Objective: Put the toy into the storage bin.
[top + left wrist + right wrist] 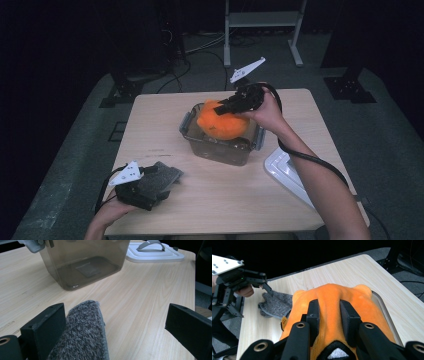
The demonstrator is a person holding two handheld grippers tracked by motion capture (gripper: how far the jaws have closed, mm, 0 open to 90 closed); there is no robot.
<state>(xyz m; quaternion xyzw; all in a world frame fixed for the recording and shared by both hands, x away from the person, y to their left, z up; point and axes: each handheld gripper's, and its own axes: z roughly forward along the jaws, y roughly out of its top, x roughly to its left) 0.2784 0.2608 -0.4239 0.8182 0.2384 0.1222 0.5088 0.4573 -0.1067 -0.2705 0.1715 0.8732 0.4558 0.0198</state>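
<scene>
The worktop (225, 195) carries a smoky clear bin (220, 150) near its middle, and the biggest risk sits there: the orange cloth (222, 122) bulges above the rim, so pushing it down off-centre could tip or slide the light bin, or leave folds draped over the edge. The white lid (287, 172) lies well apart at the person's right, and a stray fold on the rim would probably stop it seating. The right tool (329, 315) is clenched on a ridge of the orange cloth; that narrow pinch may slip. The left tool (115, 322) stands released, one jaw against the grey cloth (82, 332) on the worktop, which could get nudged away.
</scene>
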